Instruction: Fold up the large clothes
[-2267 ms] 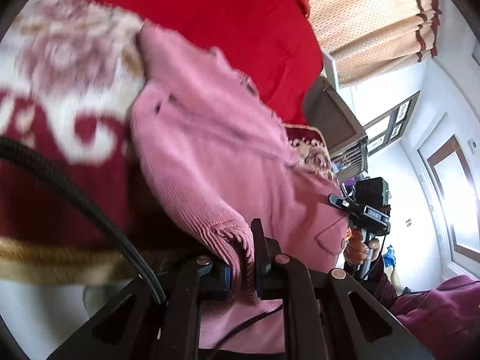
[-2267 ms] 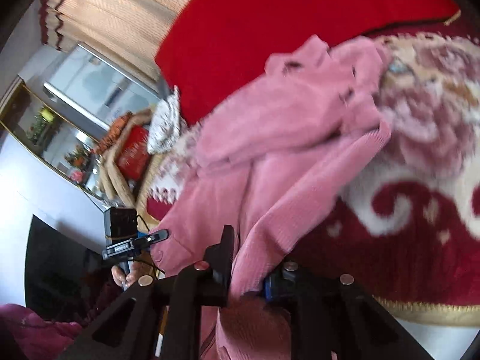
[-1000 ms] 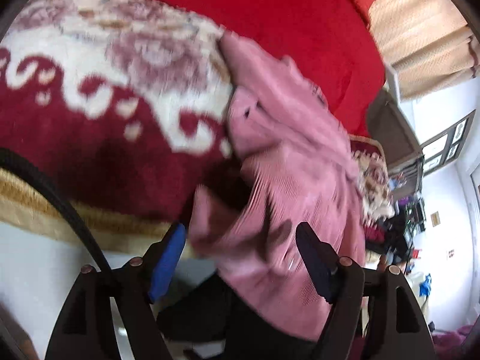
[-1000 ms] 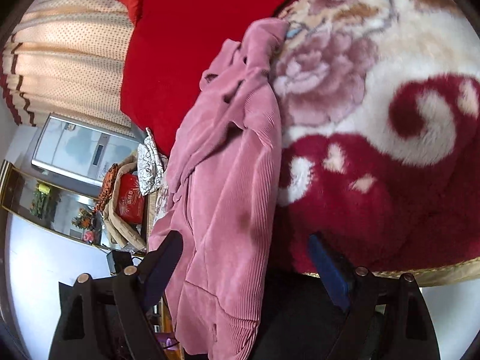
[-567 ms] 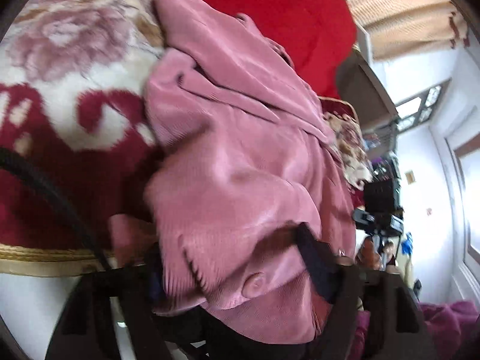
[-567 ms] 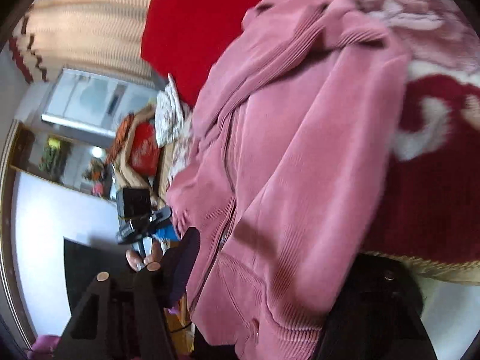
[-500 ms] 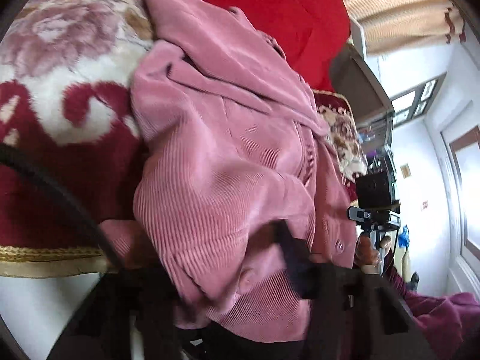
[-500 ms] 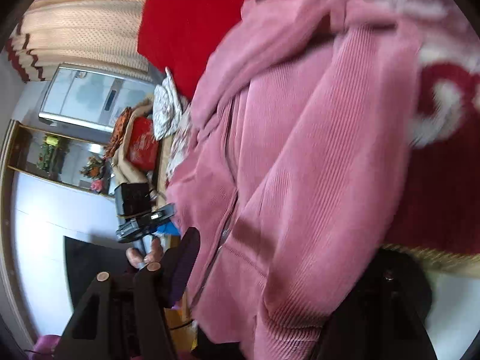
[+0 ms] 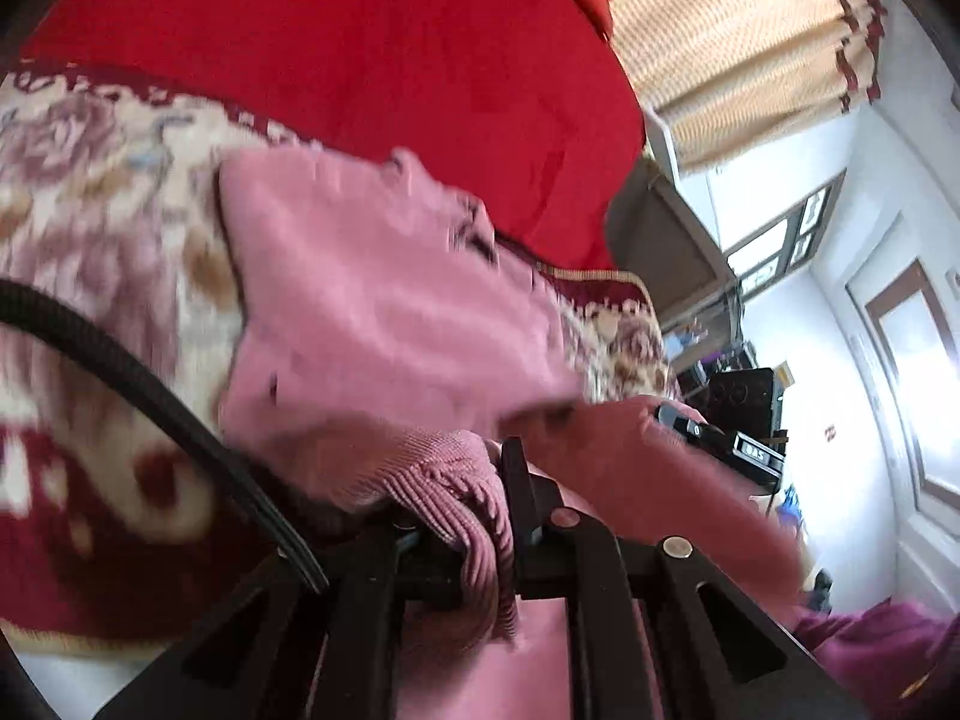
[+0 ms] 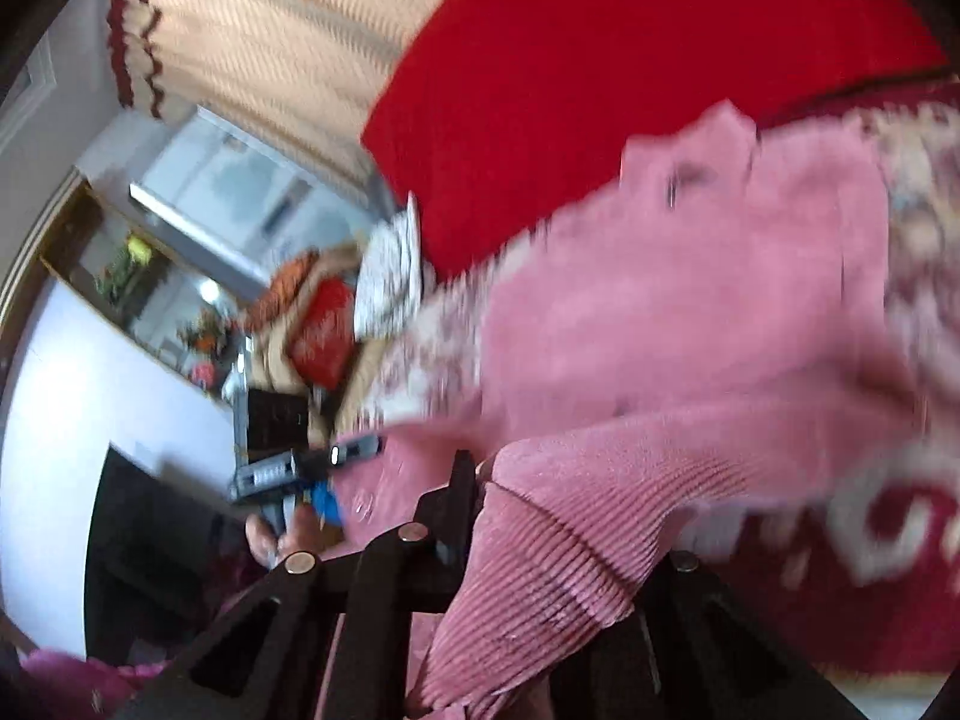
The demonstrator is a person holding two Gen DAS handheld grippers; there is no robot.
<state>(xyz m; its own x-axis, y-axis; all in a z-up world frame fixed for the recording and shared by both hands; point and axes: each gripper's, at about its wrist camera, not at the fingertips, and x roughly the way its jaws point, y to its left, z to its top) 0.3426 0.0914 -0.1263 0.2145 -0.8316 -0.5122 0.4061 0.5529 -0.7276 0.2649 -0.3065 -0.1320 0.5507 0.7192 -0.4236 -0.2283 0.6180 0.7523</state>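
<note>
Left hand-held gripper [image 9: 480, 516]: pinching the ribbed hem of the pink corduroy jacket [image 9: 384, 324], cloth bunched between the jaws. Right hand-held gripper [image 10: 540, 516]: likewise clamped on ribbed hem; only the left finger [image 10: 459, 486] visible, the other buried under fabric. Both lower corners thus gripped and raised near the lenses, the rest of the jacket trailing away across the floral red-and-cream blanket [image 9: 90, 252] on the bed, collar end farthest off and touching the plain red cover [image 9: 360, 72]. Heavy blur throughout, so creases hard to read.

Progress, by judgement: early to middle. No tidy folded packet visible; garment loose and rumpled, hem apparently about to go up toward the collar for a crosswise fold. Left to do: laying that fold, squaring, smoothing.

Containers: beyond the bed, in the right wrist view, what looks like a basket [image 10: 282, 324] with a red packet [image 10: 321, 339] inside; too blurred for more.
</note>
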